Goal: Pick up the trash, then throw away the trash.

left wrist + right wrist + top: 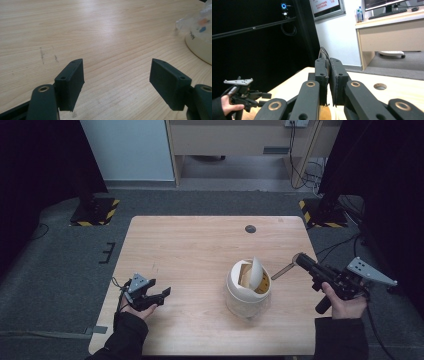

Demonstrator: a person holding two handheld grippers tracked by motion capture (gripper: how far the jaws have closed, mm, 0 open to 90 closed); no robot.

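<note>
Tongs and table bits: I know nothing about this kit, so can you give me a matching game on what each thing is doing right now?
1 left tongs
2 right tongs
3 cream bin
4 round hole

A lid tipped up
B wide open, empty
C near the far edge of the table
D shut on a thin strip

Pairs: 1-B, 2-D, 3-A, 4-C

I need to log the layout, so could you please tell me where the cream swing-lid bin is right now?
In the high view, the cream swing-lid plastic bin stands right of centre on the wooden table, between the left claw and the right claw.
</note>
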